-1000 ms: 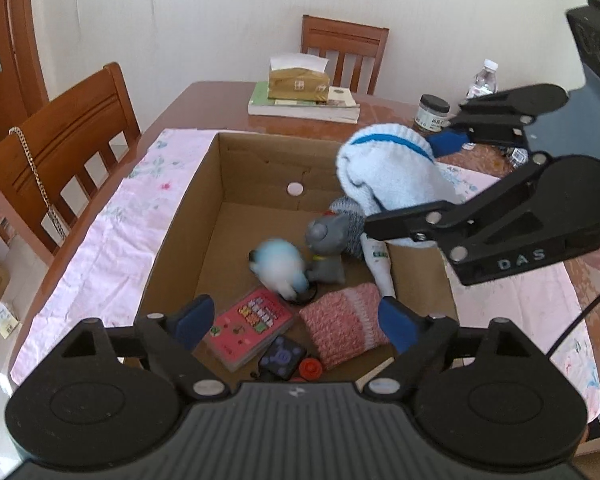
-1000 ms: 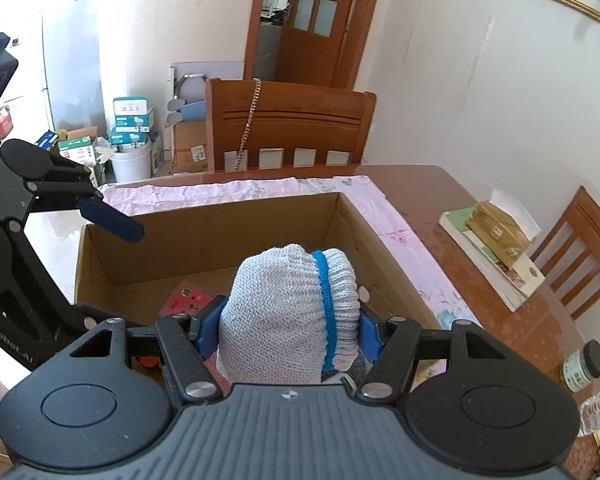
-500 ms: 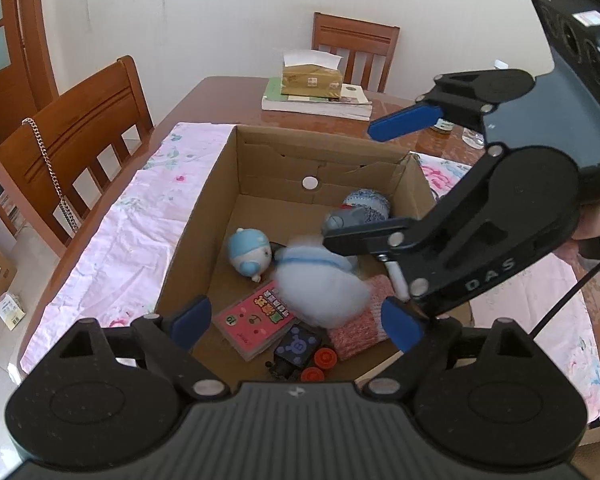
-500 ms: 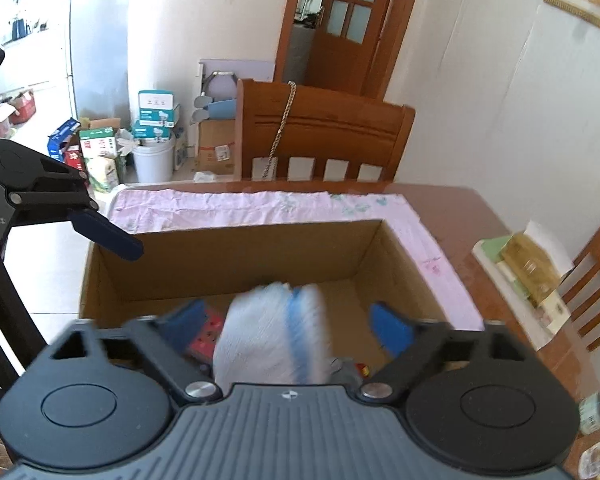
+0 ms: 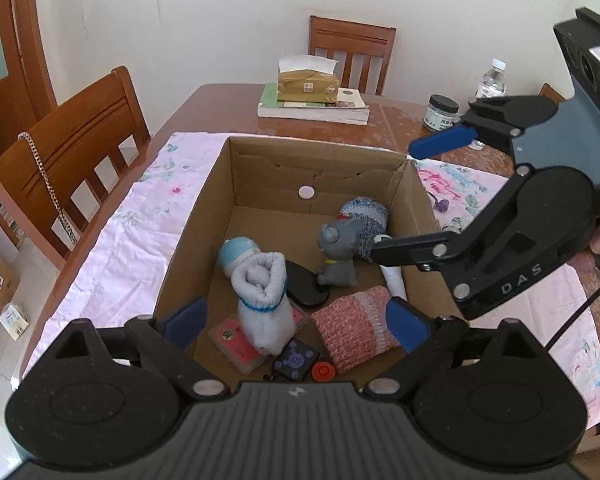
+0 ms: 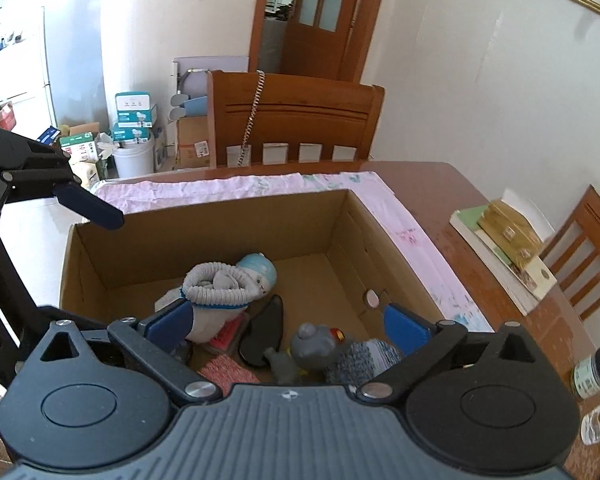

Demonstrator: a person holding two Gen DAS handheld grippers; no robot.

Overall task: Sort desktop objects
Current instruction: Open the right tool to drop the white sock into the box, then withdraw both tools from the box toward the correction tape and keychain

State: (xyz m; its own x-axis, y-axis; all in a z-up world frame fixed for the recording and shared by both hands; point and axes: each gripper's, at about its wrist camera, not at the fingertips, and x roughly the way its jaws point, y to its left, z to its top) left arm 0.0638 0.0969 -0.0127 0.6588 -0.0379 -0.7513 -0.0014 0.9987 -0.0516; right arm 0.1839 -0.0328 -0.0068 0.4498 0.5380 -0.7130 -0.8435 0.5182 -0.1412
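A wooden table (image 5: 203, 108) is seen with a pink flowered cloth (image 5: 111, 256) spread over it. An open cardboard box (image 5: 195, 236) is stood on the cloth and holds the sorted things. Beyond the box, a stack of books (image 5: 312, 108) is laid on the bare wood with a tissue box (image 5: 307, 85) on top. A dark-lidded jar (image 5: 440, 112) and a water bottle (image 5: 491, 80) are placed near the table's far right corner.

Inside the box, a rolled grey-white sock with a blue band (image 5: 264, 300) is found lying on a pink card pack (image 5: 233, 342), resting against a small doll in a light blue cap (image 5: 236, 253). A pink knitted sock (image 5: 354, 328) is laid just beside it, at the near right. A grey toy animal (image 5: 337, 254) is stood toward the right wall, touching a blue-grey knitted roll (image 5: 366, 216) behind it. A black oval piece (image 5: 306, 288) is noted between the toy and the grey-white sock. A white tube (image 5: 394, 280) is leaned against the right wall. A small dark card (image 5: 295, 359) and a red cap (image 5: 324, 372) are seen at the near edge.

The left gripper (image 5: 295, 322) is held over the near edge of the box; its jaws are opening, set wide, with nothing gripped. The right gripper (image 6: 287, 320) is held over the right side; its jaws are opening to full width, and nothing is pressed between the pads.
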